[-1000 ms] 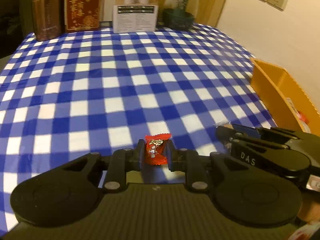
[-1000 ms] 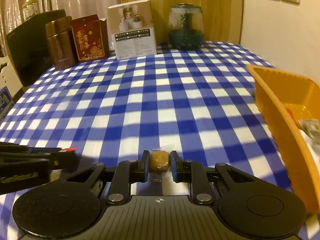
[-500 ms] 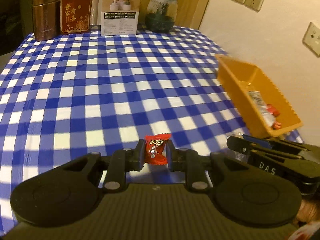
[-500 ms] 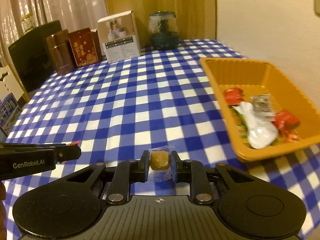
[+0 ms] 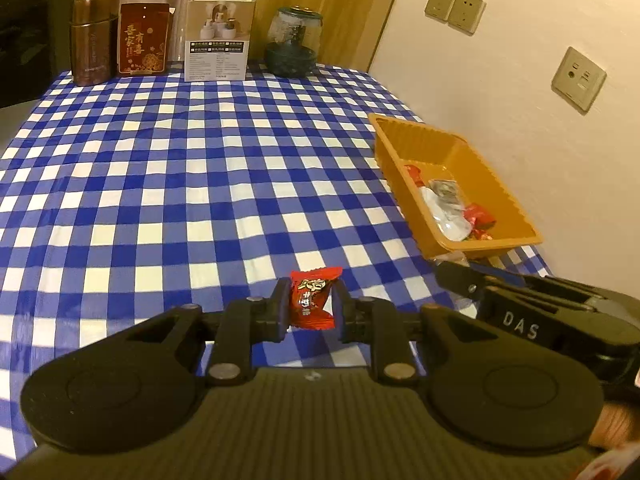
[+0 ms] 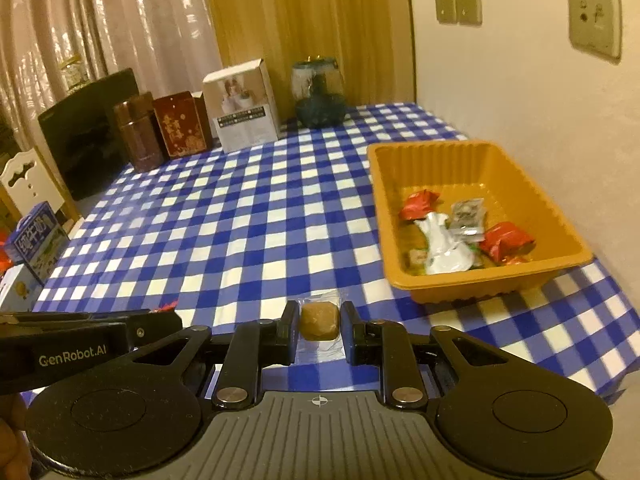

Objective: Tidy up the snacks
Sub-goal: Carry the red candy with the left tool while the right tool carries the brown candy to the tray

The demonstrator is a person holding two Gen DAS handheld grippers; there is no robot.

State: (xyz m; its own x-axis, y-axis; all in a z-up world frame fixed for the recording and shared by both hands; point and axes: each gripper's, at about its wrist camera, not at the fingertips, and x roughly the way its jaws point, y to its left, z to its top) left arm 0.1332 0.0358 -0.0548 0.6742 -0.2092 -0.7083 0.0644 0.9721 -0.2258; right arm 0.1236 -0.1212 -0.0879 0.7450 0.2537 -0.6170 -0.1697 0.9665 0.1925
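left wrist view shows the left gripper (image 5: 311, 312) clamped on a red wrapped candy (image 5: 313, 298), held above the checked cloth, with the right gripper (image 5: 452, 276) jutting in from the right below the tray. the right wrist view alone makes plain what that one carries: the right gripper (image 6: 319, 330) is closed on a brown candy in clear wrap (image 6: 319, 320), and it also takes in a white chair back (image 6: 24, 176) and blue cartons (image 6: 36, 240) off the table's left edge, unseen from the left.

the blue-and-white checked tablecloth (image 5: 180, 184) covers the table, which meets a pale wall bearing sockets (image 5: 454, 8). along the far edge stand a brown tin (image 5: 94, 38), a red box (image 5: 142, 38), a white box (image 5: 219, 36) and a glass jar (image 5: 294, 42).

the orange tray (image 6: 404, 264) sits near the wall, holding red wrapped sweets (image 6: 506, 240), a white wrapper (image 6: 444, 248), a grey packet (image 6: 466, 214) and a small brown piece (image 6: 416, 257).
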